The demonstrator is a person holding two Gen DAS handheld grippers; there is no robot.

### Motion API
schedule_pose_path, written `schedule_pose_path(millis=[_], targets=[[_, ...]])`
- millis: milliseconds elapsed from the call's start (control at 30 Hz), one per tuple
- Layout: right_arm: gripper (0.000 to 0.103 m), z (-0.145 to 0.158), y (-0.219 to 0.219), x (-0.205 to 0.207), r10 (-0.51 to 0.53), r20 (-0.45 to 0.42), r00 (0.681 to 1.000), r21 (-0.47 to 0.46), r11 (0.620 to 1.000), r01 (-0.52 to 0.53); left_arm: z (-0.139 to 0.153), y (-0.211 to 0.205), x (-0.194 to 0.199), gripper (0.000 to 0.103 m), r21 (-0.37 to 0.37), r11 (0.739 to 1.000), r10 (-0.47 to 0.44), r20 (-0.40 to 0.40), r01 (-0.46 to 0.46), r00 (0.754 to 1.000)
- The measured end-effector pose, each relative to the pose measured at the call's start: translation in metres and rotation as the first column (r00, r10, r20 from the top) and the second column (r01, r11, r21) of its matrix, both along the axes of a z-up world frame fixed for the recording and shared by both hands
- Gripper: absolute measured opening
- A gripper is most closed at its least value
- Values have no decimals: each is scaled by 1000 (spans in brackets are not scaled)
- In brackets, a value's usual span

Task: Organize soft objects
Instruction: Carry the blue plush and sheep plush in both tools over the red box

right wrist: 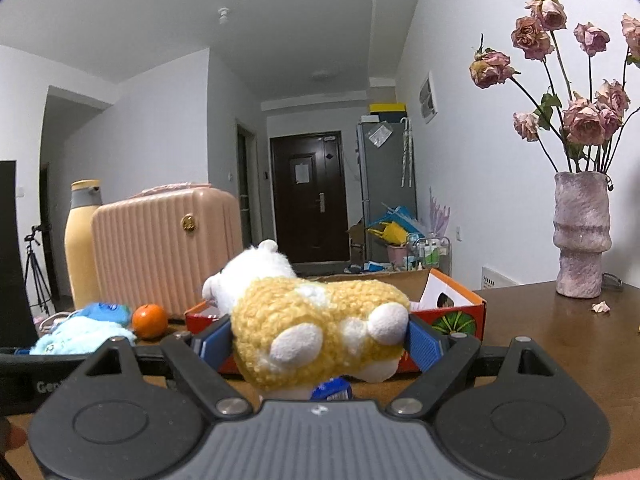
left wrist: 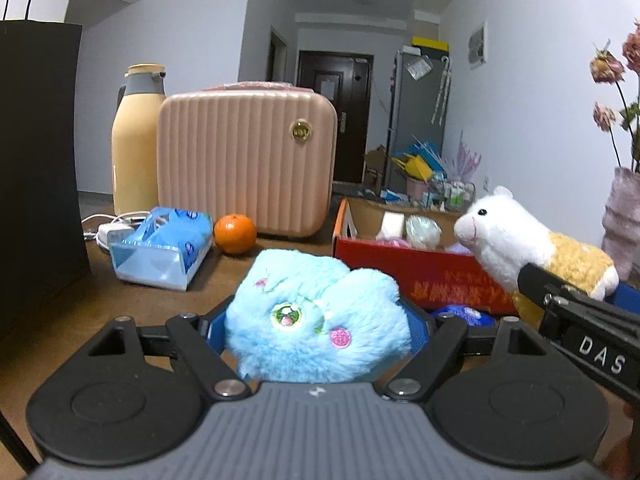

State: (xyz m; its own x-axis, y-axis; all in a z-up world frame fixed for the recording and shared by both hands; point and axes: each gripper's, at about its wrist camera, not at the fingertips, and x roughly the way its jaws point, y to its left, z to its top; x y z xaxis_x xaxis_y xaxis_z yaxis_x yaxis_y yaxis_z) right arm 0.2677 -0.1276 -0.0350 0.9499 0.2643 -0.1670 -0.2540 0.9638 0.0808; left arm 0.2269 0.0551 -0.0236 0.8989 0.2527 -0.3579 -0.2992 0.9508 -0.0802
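Note:
My left gripper [left wrist: 318,326] is shut on a fluffy light-blue plush toy [left wrist: 316,316] and holds it above the brown table. My right gripper [right wrist: 318,340] is shut on a yellow-and-white alpaca plush [right wrist: 316,328], held just in front of the open red cardboard box [right wrist: 452,312]. In the left wrist view the alpaca plush [left wrist: 520,248] and the right gripper's arm show at the right, beside the red box [left wrist: 420,272], which holds several soft items. The blue plush [right wrist: 80,338] also shows at the left of the right wrist view.
On the table stand a pink ribbed case [left wrist: 246,160], a yellow thermos [left wrist: 134,140], an orange [left wrist: 235,234], a blue tissue pack [left wrist: 164,248], a black bag [left wrist: 36,168] and a vase of dried roses [right wrist: 582,236]. A small blue packet [left wrist: 464,315] lies before the box.

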Motion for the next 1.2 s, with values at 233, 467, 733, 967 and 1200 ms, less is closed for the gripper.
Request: schedule_pose_path(millis=[233, 467, 733, 967, 1200], targets=[[88, 3, 4, 21, -43, 31, 999, 16, 999, 43, 7, -2, 29, 82, -1, 1000, 31, 40, -31, 999], [88, 5, 1, 40, -74, 53, 996, 33, 997, 73, 10, -6, 52, 82, 6, 999, 51, 67, -51, 996], [88, 8, -10, 64, -116, 60, 991, 50, 992, 113, 12, -15, 79, 82, -1, 999, 50, 92, -50, 995], [88, 8, -19, 85, -149, 54, 987, 68, 987, 146, 13, -22, 98, 82, -5, 999, 41, 101, -41, 994], [88, 8, -24, 105, -169, 57, 984, 71, 984, 164, 13, -27, 116, 82, -7, 999, 32, 105, -31, 994]])
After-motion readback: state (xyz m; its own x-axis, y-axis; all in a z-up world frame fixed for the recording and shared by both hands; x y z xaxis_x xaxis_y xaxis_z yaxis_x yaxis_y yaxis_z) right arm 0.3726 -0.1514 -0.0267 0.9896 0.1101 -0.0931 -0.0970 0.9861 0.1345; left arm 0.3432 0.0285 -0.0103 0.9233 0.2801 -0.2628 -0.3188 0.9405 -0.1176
